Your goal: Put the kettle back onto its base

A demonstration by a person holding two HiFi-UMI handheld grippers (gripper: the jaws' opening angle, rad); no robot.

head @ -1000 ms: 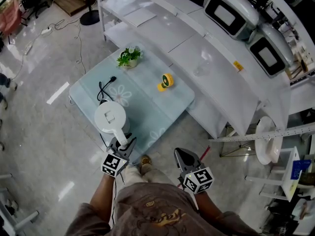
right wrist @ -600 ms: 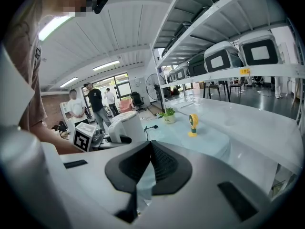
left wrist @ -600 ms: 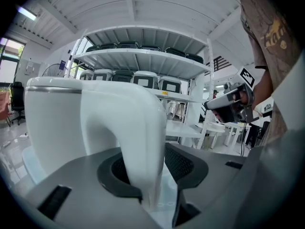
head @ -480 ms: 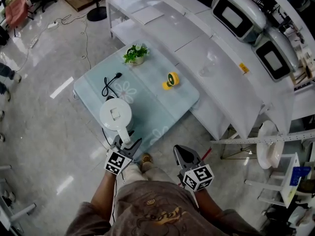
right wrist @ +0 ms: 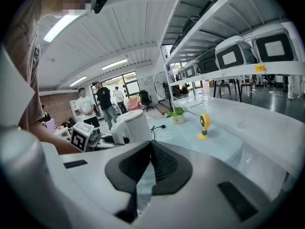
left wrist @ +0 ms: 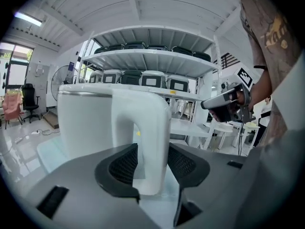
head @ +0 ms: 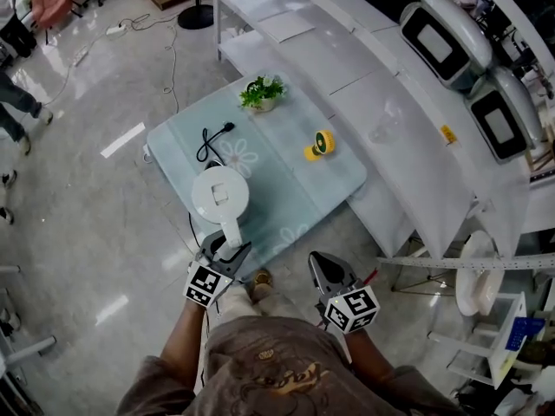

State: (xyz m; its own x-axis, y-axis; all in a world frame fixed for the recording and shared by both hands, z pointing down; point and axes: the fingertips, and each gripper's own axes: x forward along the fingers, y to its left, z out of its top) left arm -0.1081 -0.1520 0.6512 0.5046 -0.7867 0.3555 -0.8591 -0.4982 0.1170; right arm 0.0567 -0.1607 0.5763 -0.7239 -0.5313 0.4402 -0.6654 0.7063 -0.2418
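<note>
kettle: stands upright on worktop at your near edge, base hidden beneath | left gripper: your jaws have just been opening round handle, letting go | right gripper: jaws closed, empty, aside

The head view is taken from above, facing steeply down. The whole tabletop is taken in from well off, with the left gripper and right gripper at the lower edge.

The left gripper view is taken low and very near the kettle. Its handle fills the middle between that gripper's own jaws, which have just been opening, and shelving is faced beyond.

The right gripper view is taken from farther back, over jaws that are brought together, facing across the tabletop.

The kettle is shared by all three views, and each gripper is caught in the other's view.
</note>
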